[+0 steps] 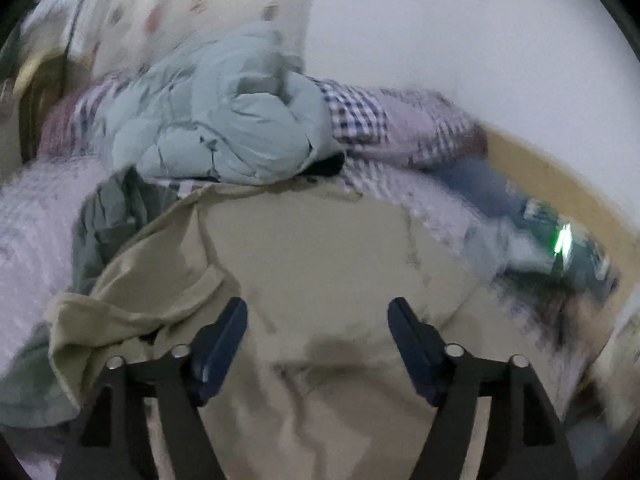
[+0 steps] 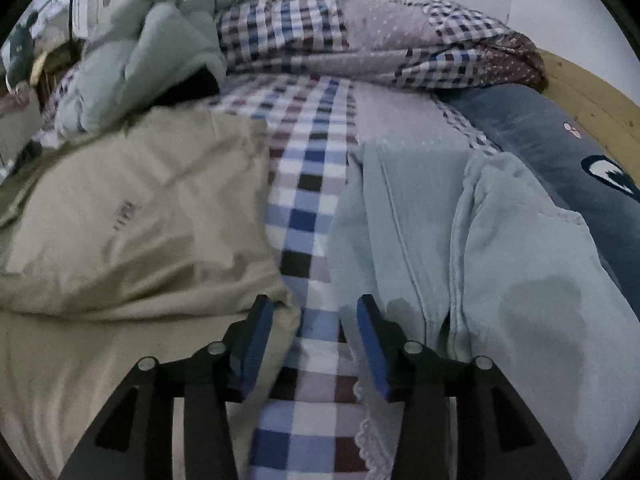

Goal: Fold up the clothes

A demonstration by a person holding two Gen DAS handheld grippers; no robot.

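Left tongs (image 1: 318,312) were spread wide, nothing between the pads, hovering over the beige garment (image 1: 320,256). That garment lay flat on the bed right under them, with a rumpled sleeve or flap bunched off at 9 o'clock. Whether the pads touched the cloth, couldn't tell.

Right tongs (image 2: 316,310) were partly apart, gripping nothing, sitting over a strip of checked bedsheet (image 2: 308,216). Left pad was right at the beige garment's (image 2: 132,216) near corner at 9 o'clock; right pad was at the edge of a pale blue garment (image 2: 500,264) at 3 o'clock. Pale blue one was spread flat on the bed, a seam running along it. The two garments lay apart, with the sheet strip between them.

Farther out at 11 o'clock, a crumpled light teal-grey garment (image 1: 224,120) was heaped past the beige one's far edge, a dark green-grey piece (image 1: 116,216) beside it at 10. At 12 to 1 o'clock a checked and dotted quilt (image 2: 380,44) was bunched against the wall. At 2 o'clock a dark blue cushion (image 2: 560,140) lay along the wooden bed frame (image 2: 580,80). Left view was motion-blurred at the right rim.
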